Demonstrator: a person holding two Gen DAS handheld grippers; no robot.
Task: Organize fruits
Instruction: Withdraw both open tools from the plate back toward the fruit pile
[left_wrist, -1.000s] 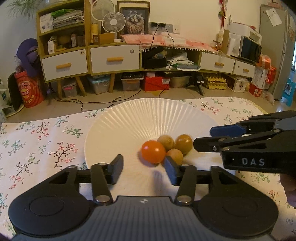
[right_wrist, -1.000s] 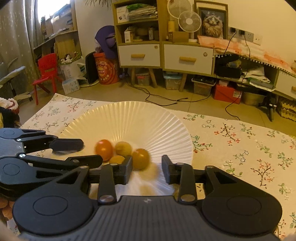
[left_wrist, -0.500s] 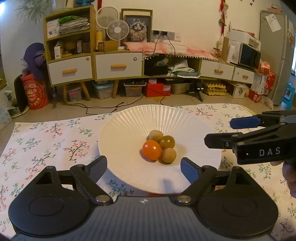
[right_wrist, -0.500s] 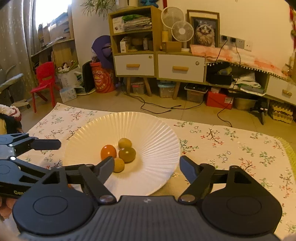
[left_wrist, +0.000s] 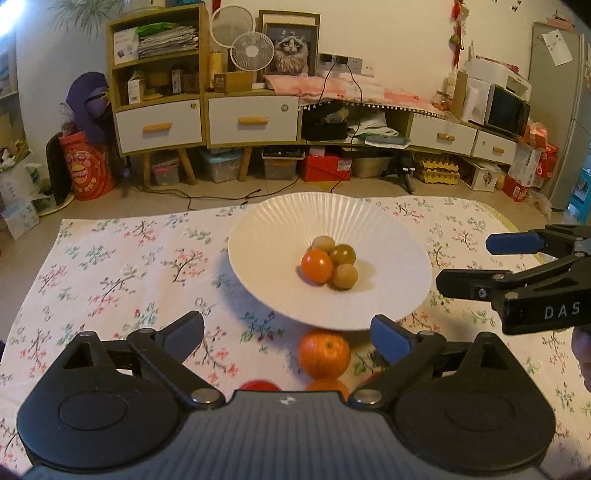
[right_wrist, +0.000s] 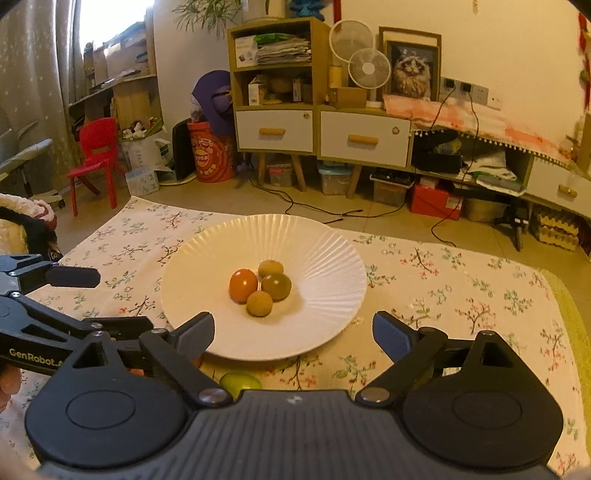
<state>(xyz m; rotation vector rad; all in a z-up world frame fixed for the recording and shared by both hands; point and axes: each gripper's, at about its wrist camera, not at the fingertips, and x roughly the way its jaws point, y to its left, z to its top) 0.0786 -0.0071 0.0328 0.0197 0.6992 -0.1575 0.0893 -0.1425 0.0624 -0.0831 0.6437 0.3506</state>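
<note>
A white ribbed plate (left_wrist: 277, 229) (right_wrist: 325, 266) on the floral cloth holds an orange tomato (left_wrist: 316, 265) (right_wrist: 243, 285), a brownish-green tomato (left_wrist: 342, 254) (right_wrist: 276, 286) and two tan round fruits (left_wrist: 344, 277). My left gripper (left_wrist: 288, 332) (right_wrist: 118, 302) hangs short of the plate's near rim. Its jaws are opening wide. A tangerine (left_wrist: 324, 354) lies on the cloth in the gap, untouched. My right gripper (right_wrist: 293, 330) (left_wrist: 467, 264) is also back from the plate, its jaws opening with nothing between them.
Another orange fruit (left_wrist: 327, 386) and a red one (left_wrist: 258, 386) peek out by the left gripper's body. A green fruit (right_wrist: 238, 382) lies on the cloth near the right gripper. Cabinets, fans and boxes stand across the floor beyond the table.
Both grippers have let go of the tomatoes in the plate, drawn back and up, and spread their jaws wide. The tangerine and the green fruit have come into view.
</note>
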